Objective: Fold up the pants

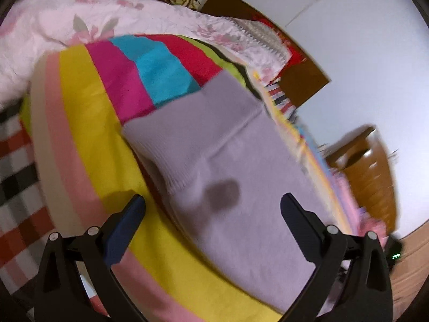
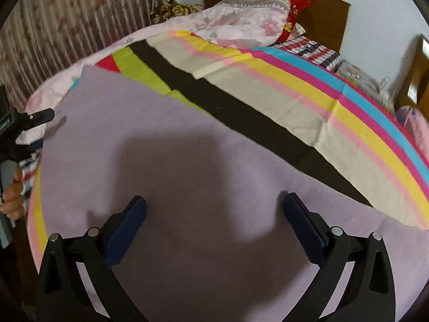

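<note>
The pale lilac pants (image 1: 241, 161) lie flat on a bright striped sheet (image 1: 80, 123) on the bed, with a folded-over edge at the left. My left gripper (image 1: 213, 209) is open and empty, hovering over the pants' near edge. In the right wrist view the lilac pants (image 2: 161, 139) fill the lower half. My right gripper (image 2: 214, 209) is open and empty just above the cloth, casting a shadow on it. The left gripper (image 2: 40, 116) and the hand holding it show at the far left edge of that view.
A pink floral quilt (image 2: 236, 24) and a red pillow (image 2: 297, 5) lie at the head of the bed by the wooden headboard (image 2: 327, 18). A checked sheet (image 1: 16, 166) lies under the striped one. A curtain (image 2: 67, 21) hangs at the left. A wooden cabinet (image 1: 372, 171) stands beside the bed.
</note>
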Available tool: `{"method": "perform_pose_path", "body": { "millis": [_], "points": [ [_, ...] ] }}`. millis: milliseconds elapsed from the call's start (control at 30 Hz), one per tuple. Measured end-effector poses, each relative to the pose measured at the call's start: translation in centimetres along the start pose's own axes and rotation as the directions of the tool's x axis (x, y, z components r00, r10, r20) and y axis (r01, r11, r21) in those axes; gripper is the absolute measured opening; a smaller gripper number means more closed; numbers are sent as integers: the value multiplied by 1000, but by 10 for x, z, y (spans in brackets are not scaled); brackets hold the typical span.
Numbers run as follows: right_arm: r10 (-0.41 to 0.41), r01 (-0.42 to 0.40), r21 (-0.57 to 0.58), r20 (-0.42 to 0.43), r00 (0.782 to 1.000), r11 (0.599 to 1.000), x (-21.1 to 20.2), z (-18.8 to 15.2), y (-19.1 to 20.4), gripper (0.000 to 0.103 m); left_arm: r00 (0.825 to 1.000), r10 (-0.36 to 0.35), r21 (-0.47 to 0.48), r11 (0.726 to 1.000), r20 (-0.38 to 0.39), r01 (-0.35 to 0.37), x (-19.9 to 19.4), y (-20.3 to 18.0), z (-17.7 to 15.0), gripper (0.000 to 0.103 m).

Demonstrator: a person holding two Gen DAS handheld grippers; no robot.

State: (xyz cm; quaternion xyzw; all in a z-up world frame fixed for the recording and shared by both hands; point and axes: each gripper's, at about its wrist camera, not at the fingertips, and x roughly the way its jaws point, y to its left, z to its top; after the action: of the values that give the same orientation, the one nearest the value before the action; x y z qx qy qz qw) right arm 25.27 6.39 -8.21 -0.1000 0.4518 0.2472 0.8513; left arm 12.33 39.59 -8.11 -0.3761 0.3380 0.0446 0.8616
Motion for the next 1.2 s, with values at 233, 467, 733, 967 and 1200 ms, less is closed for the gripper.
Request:
{"method": "perform_pose_path", "body": {
  "millis": [233, 467, 733, 967, 1200],
  "points": [
    [-21, 21, -15, -3, 1000, 1000, 1, 0, 6, 99, 999, -18, -33, 999, 42, 20, 9, 19, 29, 93],
    [-21, 21, -15, -3, 1000, 1000, 1, -1, 5, 99, 998, -62, 58, 996, -22, 63, 11, -1, -5, 91],
    [-21, 21, -15, -3, 1000, 1000, 1, -1, 5, 99, 987, -156, -58, 986, 37, 158, 19, 21, 20, 78],
    [-20, 20, -15, -3, 1000, 1000, 1, -1, 5, 99, 993, -116, 47, 992, -23, 117, 24, -12, -4, 80],
    [-20, 20, -14, -2, 1000, 1000, 2, 0, 6, 99, 989, -146, -60, 987, 33, 148, 31, 6, 13, 84]
  ]
}}
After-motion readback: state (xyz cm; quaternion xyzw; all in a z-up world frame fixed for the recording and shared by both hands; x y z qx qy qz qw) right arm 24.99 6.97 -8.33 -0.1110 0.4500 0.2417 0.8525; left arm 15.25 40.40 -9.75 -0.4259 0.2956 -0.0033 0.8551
